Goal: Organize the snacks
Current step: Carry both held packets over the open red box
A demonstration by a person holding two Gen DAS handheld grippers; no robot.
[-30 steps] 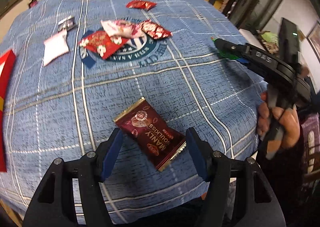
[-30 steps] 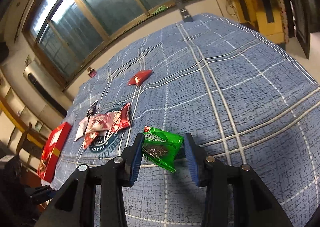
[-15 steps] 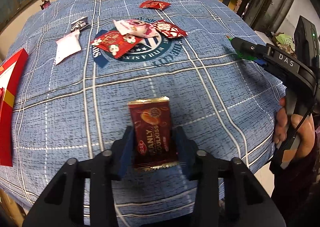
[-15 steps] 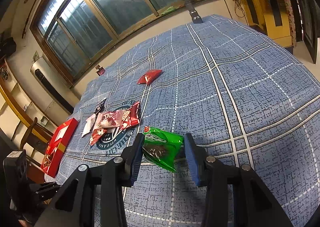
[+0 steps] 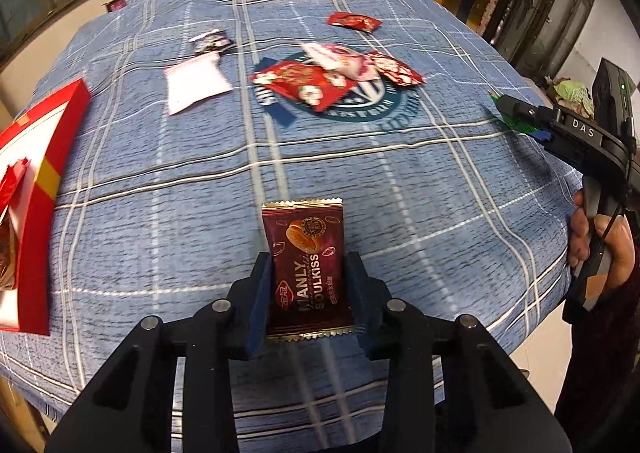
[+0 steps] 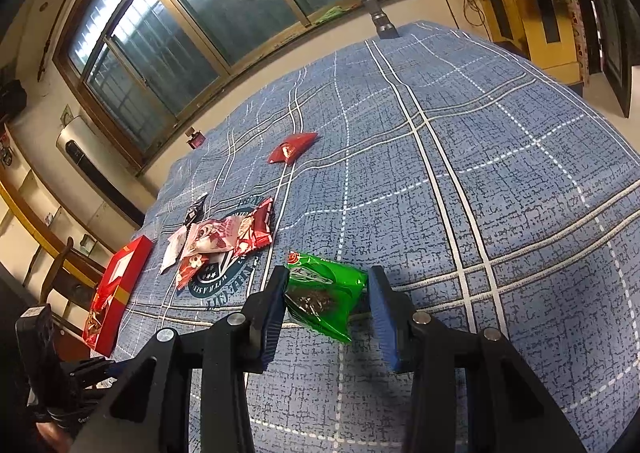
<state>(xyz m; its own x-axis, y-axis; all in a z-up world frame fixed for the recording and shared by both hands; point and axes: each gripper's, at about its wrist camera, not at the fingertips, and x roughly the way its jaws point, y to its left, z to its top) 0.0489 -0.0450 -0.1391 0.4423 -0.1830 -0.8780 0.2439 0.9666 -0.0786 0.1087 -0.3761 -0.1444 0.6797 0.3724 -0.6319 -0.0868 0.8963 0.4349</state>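
Note:
My left gripper (image 5: 309, 267) is shut on a dark red "Manly Soulkiss" snack packet (image 5: 306, 261) and holds it upright above the blue plaid tablecloth (image 5: 400, 181). My right gripper (image 6: 326, 293) is shut on a green snack packet (image 6: 324, 293) above the cloth (image 6: 480, 173); it also shows at the right of the left wrist view (image 5: 560, 125). A red box (image 5: 36, 157) lies at the table's left edge, also in the right wrist view (image 6: 116, 285). Several red and pink snack packets (image 5: 336, 77) lie mid-table, seen in the right wrist view (image 6: 228, 237) too.
A single red packet (image 5: 354, 21) lies farther back, also in the right wrist view (image 6: 292, 147). A white packet (image 5: 196, 83) and a small dark packet (image 5: 212, 41) lie left of the pile. Windows (image 6: 200, 13) are beyond the table.
My left gripper closed on the dark red packet, turned it upright and lifted it off the cloth. The right gripper kept hold of the green packet and shifted slightly.

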